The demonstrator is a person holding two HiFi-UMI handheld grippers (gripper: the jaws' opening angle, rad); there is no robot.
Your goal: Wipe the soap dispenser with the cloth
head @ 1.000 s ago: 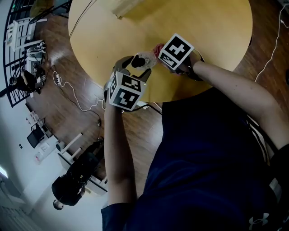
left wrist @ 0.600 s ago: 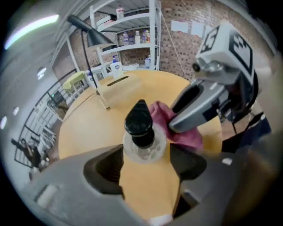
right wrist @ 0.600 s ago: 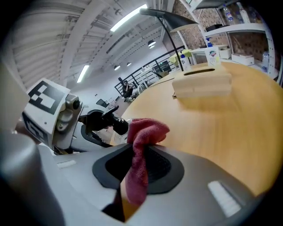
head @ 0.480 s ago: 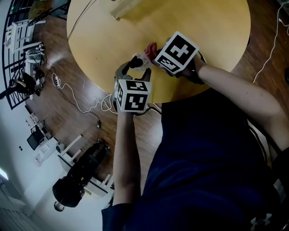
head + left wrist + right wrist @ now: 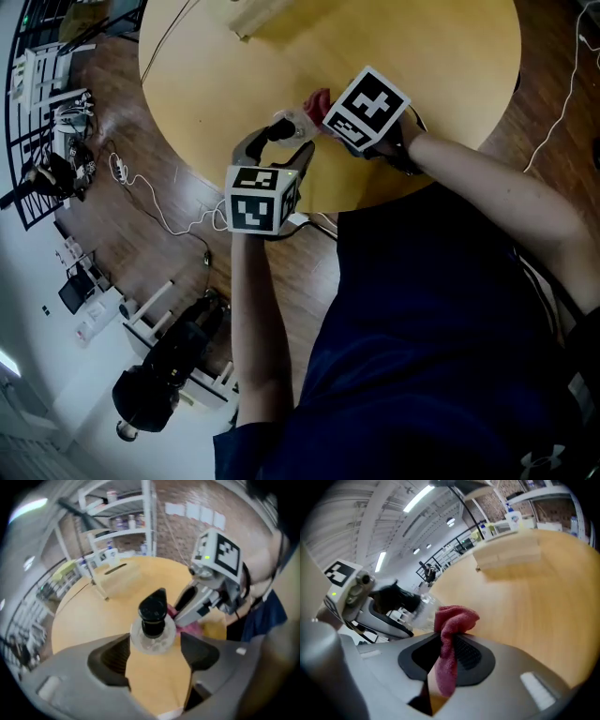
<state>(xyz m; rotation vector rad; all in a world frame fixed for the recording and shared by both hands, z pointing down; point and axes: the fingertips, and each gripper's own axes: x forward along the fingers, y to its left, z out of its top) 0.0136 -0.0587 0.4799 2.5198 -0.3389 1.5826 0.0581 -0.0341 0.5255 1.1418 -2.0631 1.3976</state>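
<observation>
My left gripper (image 5: 274,150), jaws just opening, sits slack around the clear, black-pumped soap dispenser (image 5: 153,620) at the round yellow wooden counter's (image 5: 422,75) near edge. My right gripper (image 5: 446,641) is clamped on the red fabric cloth (image 5: 454,618) just beside it.

Steep overhead, two close views (opposed) share dispenser (image 5: 286,127)

Wooden box (image 5: 255,19) stands well beyond the dispenser (image 5: 284,127).
</observation>
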